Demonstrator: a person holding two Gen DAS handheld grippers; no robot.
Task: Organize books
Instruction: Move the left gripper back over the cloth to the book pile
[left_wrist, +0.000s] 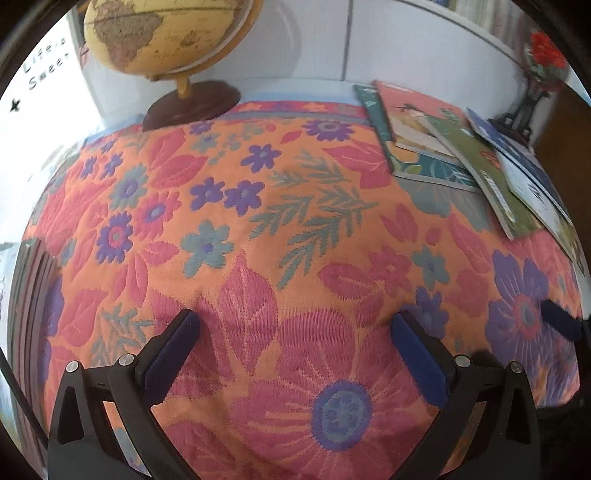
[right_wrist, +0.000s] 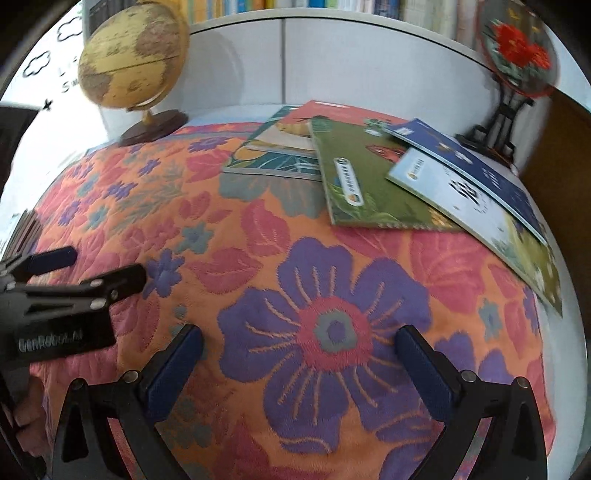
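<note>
Books (right_wrist: 369, 177) lie fanned and overlapping at the far right of the tabletop, on a floral cloth (right_wrist: 295, 277) of orange, pink and purple. Largest to smallest:

- Floral cloth: fills both views; its far edge stops short of a white cabinet front (right_wrist: 332, 62).
- Books: right wrist view shows the covers nearly whole — teal book (right_wrist: 273, 162) lowest, pink book (right_wrist: 328, 110) on it, green book (right_wrist: 354, 184) across both, then pale blue book (right_wrist: 461, 192) and dark blue book (right_wrist: 480, 162) to the right. Left wrist view squeezes the same fan (left_wrist: 461, 155) against the frame edge; the blue covers are cut off there.
- Globe (right_wrist: 129, 62): far left on a dark round base; top cropped in the left wrist view.
- Round ornament with red flowers (right_wrist: 517, 48) on a black stand: behind the books, blurred in both views.
- Left claw (left_wrist: 295, 325): wide apart, nothing between the pads, over bare cloth. The right wrist view also catches it from the side, low left, blurred.
- Right claw (right_wrist: 299, 339): wide apart, empty, above a purple flower. Only one finger tip shows at the right edge of the left wrist view.
- Shelf books above the cabinet: spines unreadable.
</note>
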